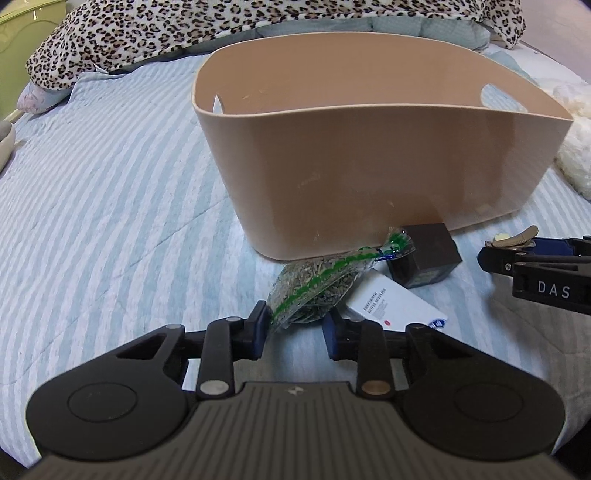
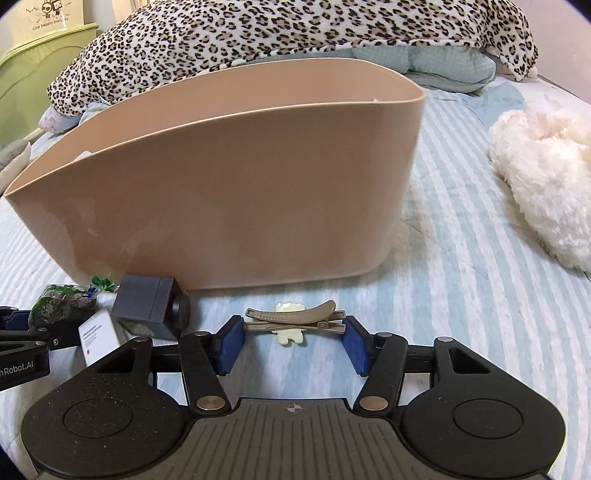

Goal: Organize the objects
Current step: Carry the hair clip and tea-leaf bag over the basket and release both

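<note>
Sitting on a striped blue bed cover (image 1: 110, 206) is a big tan bin (image 1: 369, 177), w/ handle holes in its end walls. Its near wall is close in front of both grippers. From these views its inside looks bare, but the bottom is hidden.

Left gripper (image 1: 295, 325): jaws are partway in, on each side of a clear bag of dried green bits (image 1: 310, 288) w/ a green stripe. The left blue pad touches the bag's edge; the right pad sits right at the bag's other side, can't tell if it presses. So can't tell if the bag is really held. The bag lies on the cover, just in front of the bin.

A white card box (image 1: 395, 302) w/ small print lies next to the bag, partly under it. A dark grey cube thing (image 1: 428, 258) w/ a round knob sits next to the card box, touching or almost touching the bin wall.

Right gripper (image 2: 293, 339): blue pads are on both ends of a tan hair clip (image 2: 295, 317), and they look to be squeezing it end to end. A small cream charm (image 2: 290, 334) is on the clip. The clip is low over the cover, near the bin's front.

A white fluffy thing (image 2: 546, 192) lies off to the right. A leopard print blanket (image 2: 295, 33) is piled behind the bin.
</note>
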A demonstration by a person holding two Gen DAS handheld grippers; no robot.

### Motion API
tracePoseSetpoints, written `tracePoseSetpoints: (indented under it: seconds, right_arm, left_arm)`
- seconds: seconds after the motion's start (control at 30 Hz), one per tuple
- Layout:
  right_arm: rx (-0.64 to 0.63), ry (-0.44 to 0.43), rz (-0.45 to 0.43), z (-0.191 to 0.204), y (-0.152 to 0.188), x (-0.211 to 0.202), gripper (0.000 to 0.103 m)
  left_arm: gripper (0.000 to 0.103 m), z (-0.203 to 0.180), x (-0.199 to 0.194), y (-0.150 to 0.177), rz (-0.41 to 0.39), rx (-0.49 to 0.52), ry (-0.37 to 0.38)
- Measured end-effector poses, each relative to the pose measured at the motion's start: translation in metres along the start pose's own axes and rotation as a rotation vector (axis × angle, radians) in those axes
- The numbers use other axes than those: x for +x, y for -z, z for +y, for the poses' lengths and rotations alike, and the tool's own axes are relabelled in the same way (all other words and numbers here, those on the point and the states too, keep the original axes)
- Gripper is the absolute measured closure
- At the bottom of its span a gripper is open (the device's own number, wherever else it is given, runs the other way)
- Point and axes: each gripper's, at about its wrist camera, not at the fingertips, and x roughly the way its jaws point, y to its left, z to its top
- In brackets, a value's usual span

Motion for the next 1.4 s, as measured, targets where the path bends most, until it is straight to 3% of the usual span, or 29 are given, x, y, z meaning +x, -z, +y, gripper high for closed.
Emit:
tracePoseSetpoints:
  seconds: [0.07,0.3,0.63,1.03,1.27,1.4]
  right_arm:
    - [0.005,-0.005,0.001,-0.001,0.001,-0.005,0.048]
    - [0.021,-0.021,-0.015,-0.007,0.006,-0.029,0.048]
    - [0.037,-0.063,-0.106,-0.02,-0.001,-0.081,0.048]
    - [0.002,-0.095,-0.304,-0.013,-0.063,-0.118,0.048]
    - [-0.051,-0.081,-0.371,-0.001,-0.105,-0.109,0.048]
    - [-0.076,-0.078,-0.359,0.007,-0.121,-0.091,0.048]
  left_arm:
    - [0.071,-0.01,-0.013,0.011,-0.004,-0.002,-0.002]
    - [0.071,0.009,-0.026,-0.003,-0.05,-0.027,-0.006]
    - [0.071,0.014,-0.072,-0.009,-0.139,-0.059,-0.005]
    - [0.071,0.012,-0.105,-0.052,-0.272,-0.058,-0.001]
    - [0.071,0.007,-0.088,-0.091,-0.312,-0.045,-0.033]
    - [0.071,-0.001,-0.064,-0.11,-0.309,-0.027,-0.068]
